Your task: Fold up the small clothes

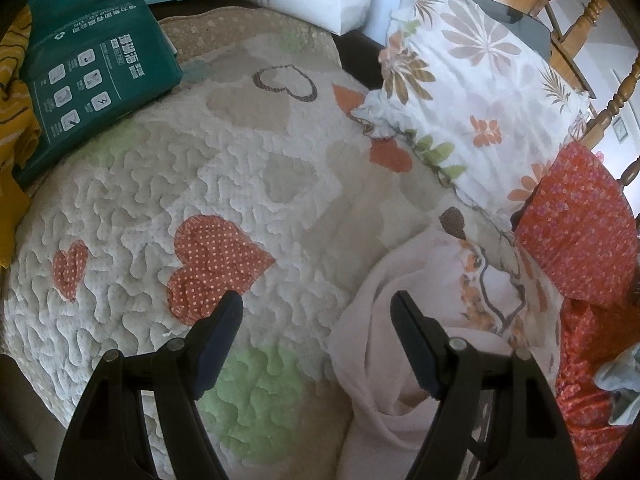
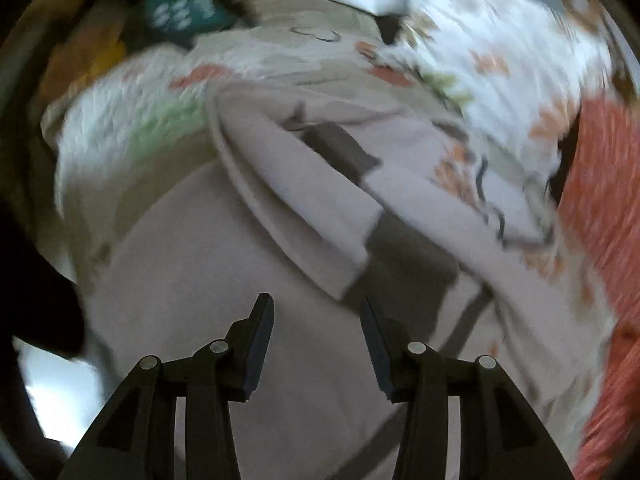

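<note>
The left gripper (image 1: 316,308) stands with its jaws wide apart and nothing between them, over a quilted bedspread (image 1: 168,200) stitched in wavy lines with polka-dot hearts. The right gripper (image 2: 318,310) hangs half apart, empty, just above the pale pink garment (image 2: 224,272). That soft garment (image 1: 384,360) lies bunched under the left gripper's right finger. Ahead sits a floral pillow (image 1: 476,92); far left, a green packet (image 1: 92,76). The right view is blurred.

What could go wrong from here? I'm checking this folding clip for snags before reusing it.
The pale pink garment lies bunched against the red floral cloth, so a grab might catch both. The left gripper straddles the garment's edge, one finger on the quilt, and may pinch quilt too.
</note>
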